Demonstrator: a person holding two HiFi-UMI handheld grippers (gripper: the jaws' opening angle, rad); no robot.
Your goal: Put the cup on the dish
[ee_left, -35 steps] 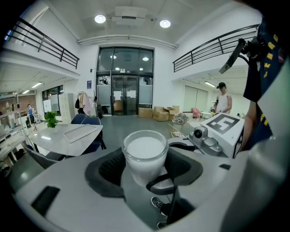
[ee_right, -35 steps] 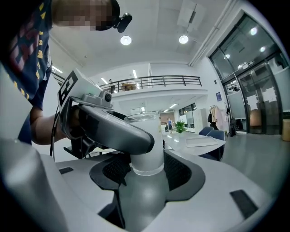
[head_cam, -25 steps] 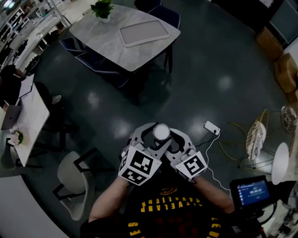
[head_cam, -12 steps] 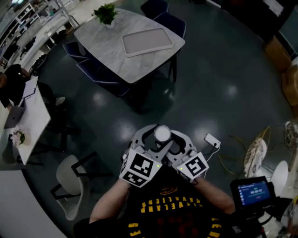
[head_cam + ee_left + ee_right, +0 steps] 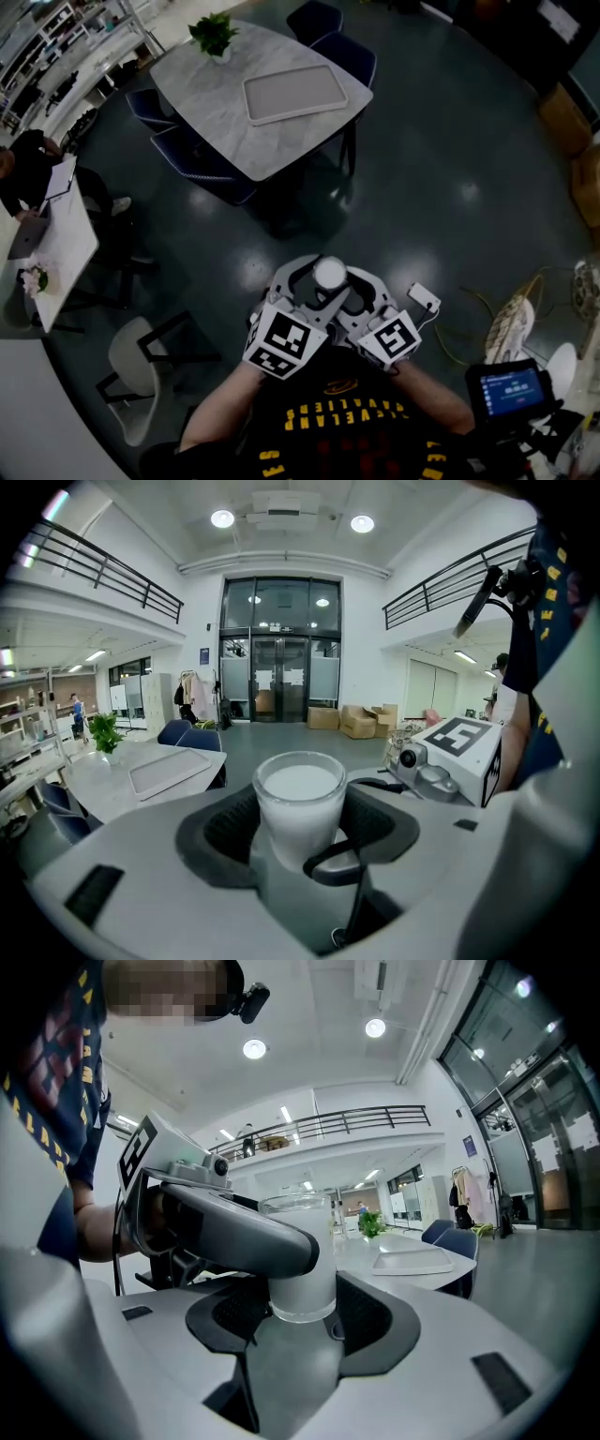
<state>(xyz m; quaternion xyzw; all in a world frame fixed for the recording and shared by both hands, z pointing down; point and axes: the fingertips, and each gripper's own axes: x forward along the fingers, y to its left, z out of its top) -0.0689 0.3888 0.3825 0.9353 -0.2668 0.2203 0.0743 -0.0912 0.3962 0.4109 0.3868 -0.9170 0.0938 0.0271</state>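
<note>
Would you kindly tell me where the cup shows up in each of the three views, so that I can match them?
Head view: the cup sits just below the middle of the picture.
Left gripper view: the cup is at the centre, between the jaws.
Right gripper view: the cup is at the centre, between the jaws.
Shared landmark: the tray, upper middle in the head view, left of the cup, and right of the cup.

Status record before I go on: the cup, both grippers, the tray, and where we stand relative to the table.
cup: upright, held above the floor between both grippers
left gripper: jaws closed on the cup
right gripper: jaws closed on the cup
tray: grey, rectangular, nothing on it, lying on the table
potted plant: near the table's far corner
step: cup not yet on the tray; table lies ahead, apart from the grippers
</note>
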